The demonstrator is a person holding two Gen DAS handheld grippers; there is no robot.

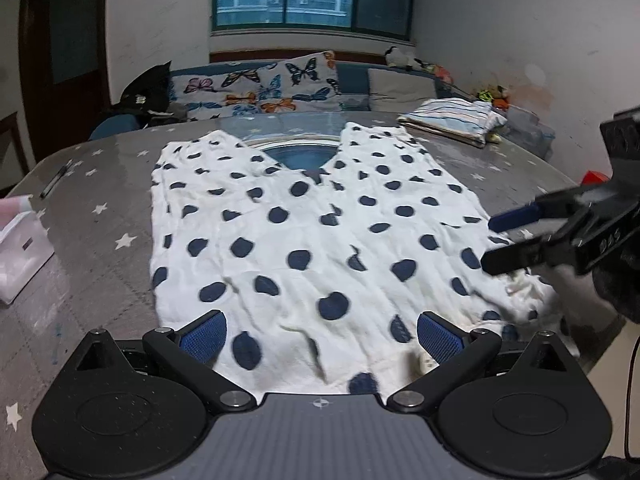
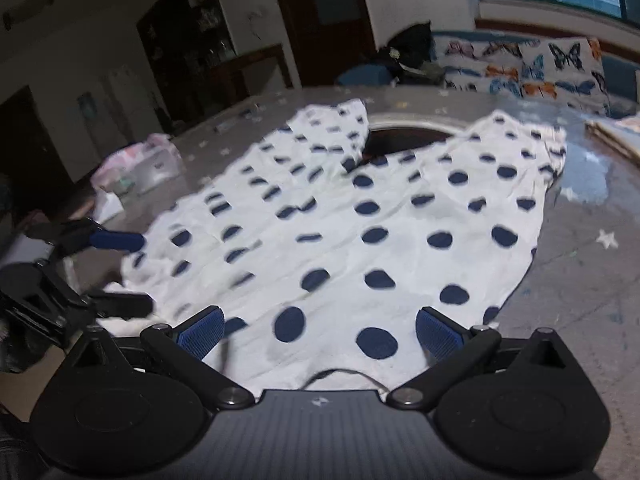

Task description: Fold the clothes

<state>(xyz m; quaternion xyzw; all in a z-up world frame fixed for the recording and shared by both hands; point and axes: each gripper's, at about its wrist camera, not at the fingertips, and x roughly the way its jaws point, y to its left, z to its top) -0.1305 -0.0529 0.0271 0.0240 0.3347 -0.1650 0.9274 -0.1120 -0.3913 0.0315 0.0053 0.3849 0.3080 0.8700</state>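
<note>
The white garment w/ dark-blue dots (image 1: pixel 316 236) lies spread flat on the grey desk w/ white stars (image 1: pixel 100 216), about in the middle of it. It looks like short trousers: two leg parts point to 12 o'clock, w/ a V-shaped gap between them where a round blue part of the desk surface shows. The cloth is thin and full of small wrinkles; the dots are irregular, some cut by folds. The near edge, at 6 o'clock, is bunched a little, esp. at the corner at 4 o'clock in the left wrist view, where the fabric is crumpled.

Left gripper (image 1: pixel 320 338): fingers (image 1: pixel 204 338) spread wide, blue pads apart, over the near edge of the garment; nothing is pinched between them. Right gripper (image 2: pixel 318 334): fingers (image 2: pixel 438 334) also spread wide above the near edge, holding nothing. In the left wrist view the right gripper comes in from 3 o'clock, beside the crumpled corner.

At 1 o'clock on the desk lies a folded striped cloth pile (image 1: pixel 452 120), well apart from the garment. At 9 o'clock stands a clear plastic box (image 1: pixel 20 256). Behind the desk, a butterfly-print cushion (image 1: pixel 264 88).
</note>
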